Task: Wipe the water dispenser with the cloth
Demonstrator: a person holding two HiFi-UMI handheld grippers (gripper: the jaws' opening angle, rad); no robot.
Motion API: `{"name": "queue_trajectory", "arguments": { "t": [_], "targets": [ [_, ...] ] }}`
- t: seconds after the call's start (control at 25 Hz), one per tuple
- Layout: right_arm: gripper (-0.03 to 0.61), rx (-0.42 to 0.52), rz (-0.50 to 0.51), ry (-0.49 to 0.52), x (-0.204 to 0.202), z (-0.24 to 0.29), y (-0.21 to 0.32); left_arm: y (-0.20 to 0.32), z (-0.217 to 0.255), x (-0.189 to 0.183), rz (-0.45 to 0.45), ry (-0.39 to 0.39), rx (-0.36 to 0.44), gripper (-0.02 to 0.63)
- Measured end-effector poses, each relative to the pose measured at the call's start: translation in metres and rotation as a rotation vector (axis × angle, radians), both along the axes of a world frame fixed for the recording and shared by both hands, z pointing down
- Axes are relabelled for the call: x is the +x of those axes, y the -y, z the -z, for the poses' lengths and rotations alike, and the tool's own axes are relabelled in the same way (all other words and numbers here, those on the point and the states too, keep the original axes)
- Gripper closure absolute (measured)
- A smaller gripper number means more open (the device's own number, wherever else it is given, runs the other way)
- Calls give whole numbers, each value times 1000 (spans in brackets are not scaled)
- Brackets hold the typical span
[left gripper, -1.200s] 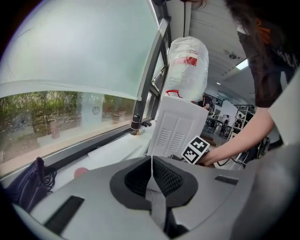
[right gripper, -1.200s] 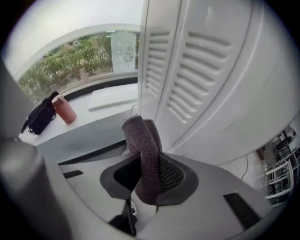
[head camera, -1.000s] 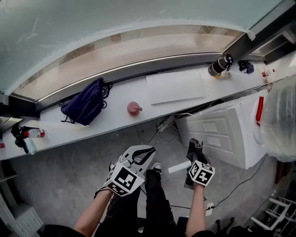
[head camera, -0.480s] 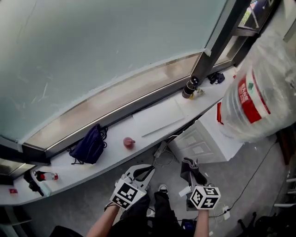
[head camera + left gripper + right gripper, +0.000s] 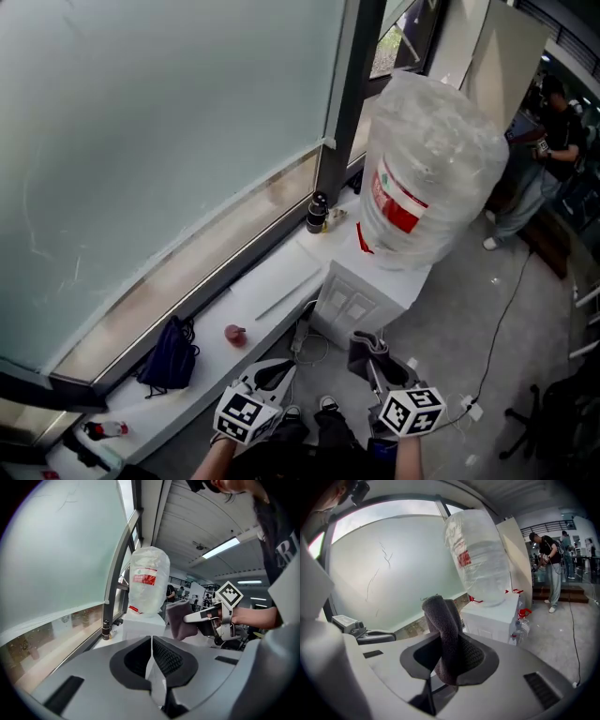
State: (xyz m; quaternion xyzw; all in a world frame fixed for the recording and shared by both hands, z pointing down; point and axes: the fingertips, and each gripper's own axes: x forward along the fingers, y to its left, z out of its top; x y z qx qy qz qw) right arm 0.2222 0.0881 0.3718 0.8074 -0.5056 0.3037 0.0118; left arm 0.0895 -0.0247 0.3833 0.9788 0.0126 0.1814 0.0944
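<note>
In front of the person's legs, low in the head view, I have both tongs held up over the grey floor [image 5: 450, 323], short of the water dispenser [image 5: 361, 298]. The right tongs [image 5: 375, 361] are clamped on the cloth [image 5: 367, 352], a dark grey rag. In the right gripper view it stands up between the jaws, folded over at its top, with a short end hanging below the pads. The left tongs [image 5: 272, 373] are closed on nothing: in the left gripper view the two ribbed pads meet with only a thin seam between them. The cloth is apart from the dispenser and touches no part of it. The dispenser is a white cabinet with a panelled front, standing against the end of a white window ledge [image 5: 262, 291]. A big clear water jug [image 5: 427, 173] with a red label sits upside down on its top, wrapped in plastic film. On the ledge I see a dark flask [image 5: 317, 214] just beside the dispenser, a small pink thing [image 5: 234, 333] farther along, and a dark blue bag [image 5: 171, 358] beyond that. A person [image 5: 548, 150] stands well off at the right, past the jug.
</note>
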Motion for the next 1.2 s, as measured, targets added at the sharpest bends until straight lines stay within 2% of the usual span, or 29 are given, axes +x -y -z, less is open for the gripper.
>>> {"name": "queue_trajectory", "arguments": {
  "t": [0.2,0.56,0.8,1.0,1.2],
  "targets": [
    [477,36,-88,-24,-6,20,-30,-30,16,6,-124,-26,20,594],
    [477,58,-186,-25,-5,31,-85,-84,34,20,-223,-65,17,594],
    [477,101,-136,-22,2,43,-114,-120,45,28,-175,-70,25,594],
    [477,149,-112,-19,9,52,-172,-173,58,34,-117,-83,41,594],
    [477,175,-59,-1,-1,52,-219,-225,72,24,-59,-105,42,594]
  ]
}}
